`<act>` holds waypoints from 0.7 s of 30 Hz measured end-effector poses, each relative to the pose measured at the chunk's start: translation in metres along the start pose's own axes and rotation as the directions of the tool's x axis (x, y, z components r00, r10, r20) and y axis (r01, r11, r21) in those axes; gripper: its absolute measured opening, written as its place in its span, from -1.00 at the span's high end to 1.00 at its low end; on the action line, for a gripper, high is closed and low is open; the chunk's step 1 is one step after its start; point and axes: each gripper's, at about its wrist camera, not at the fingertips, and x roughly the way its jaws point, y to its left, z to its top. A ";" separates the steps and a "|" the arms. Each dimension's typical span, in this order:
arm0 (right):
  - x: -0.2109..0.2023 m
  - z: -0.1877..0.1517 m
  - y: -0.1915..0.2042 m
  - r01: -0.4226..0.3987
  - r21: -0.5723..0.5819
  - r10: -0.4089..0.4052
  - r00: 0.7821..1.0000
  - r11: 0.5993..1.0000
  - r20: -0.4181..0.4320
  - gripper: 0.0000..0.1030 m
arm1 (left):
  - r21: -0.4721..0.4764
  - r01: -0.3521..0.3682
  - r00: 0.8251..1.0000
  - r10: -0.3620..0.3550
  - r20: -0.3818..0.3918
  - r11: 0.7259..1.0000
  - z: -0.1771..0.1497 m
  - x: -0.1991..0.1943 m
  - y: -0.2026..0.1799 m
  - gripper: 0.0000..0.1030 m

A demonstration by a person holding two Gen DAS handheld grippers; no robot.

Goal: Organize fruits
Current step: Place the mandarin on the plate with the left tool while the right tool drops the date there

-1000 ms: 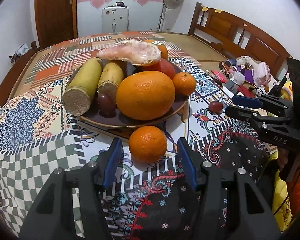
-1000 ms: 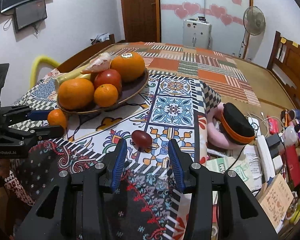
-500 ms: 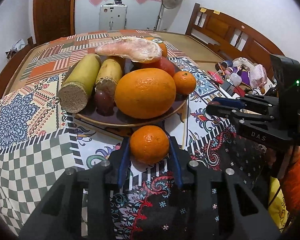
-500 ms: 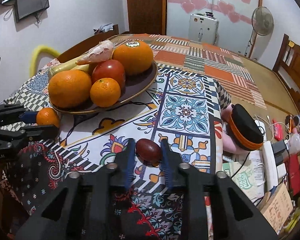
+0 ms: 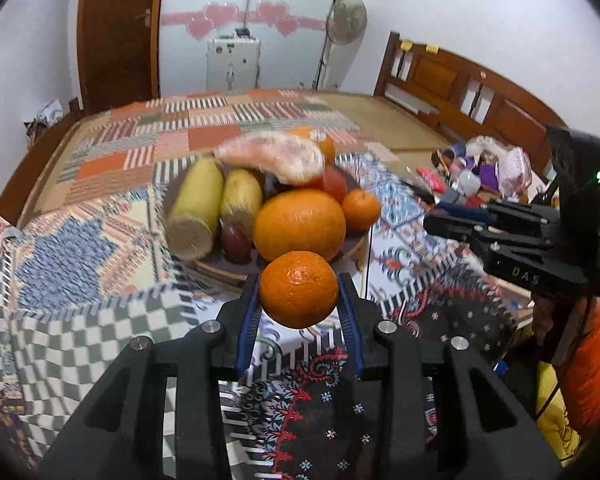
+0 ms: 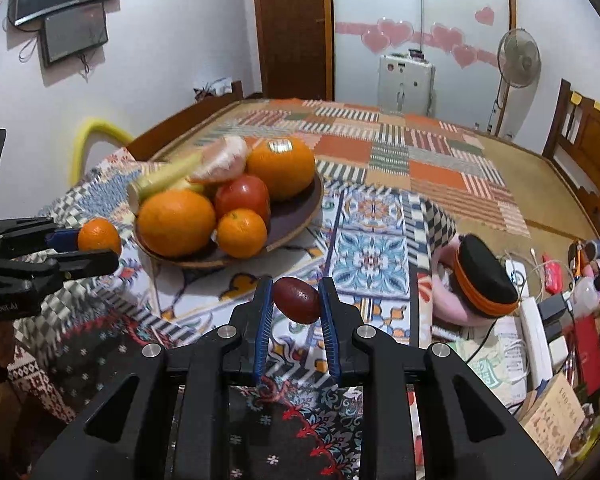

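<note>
a small mandarin (image 5: 299, 289) is pinched between the blue-padded fingers (image 5: 247, 320) of the left gripper (image 5: 299, 312) and is held clear of the patterned cloth (image 5: 80, 312) covering the tabletop. at its twelve o'clock a brown plate (image 5: 220, 268) is seen, on which two sugarcane pieces (image 5: 214, 210), a large orange (image 5: 299, 224), a tomato and a peeled pomelo segment (image 5: 274, 156) are piled. toward three o'clock, a dark red fruit (image 6: 298, 300) is clamped in the right gripper (image 6: 296, 316), lifted off the cloth; the plate lies at its eleven o'clock. a black-and-orange cap (image 6: 482, 276) is seen at three o'clock.
</note>
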 end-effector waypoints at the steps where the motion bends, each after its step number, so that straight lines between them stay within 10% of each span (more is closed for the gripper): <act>1: -0.001 0.002 0.001 0.000 -0.001 0.000 1.000 1.000 0.008 0.59 | 0.000 -0.003 1.000 0.003 0.010 1.000 0.003 -0.003 0.001 0.28; 21: 0.027 0.047 0.003 -0.022 -0.009 0.022 0.995 1.000 0.093 0.59 | -0.025 -0.076 0.995 0.077 0.068 0.997 0.055 0.014 0.031 0.28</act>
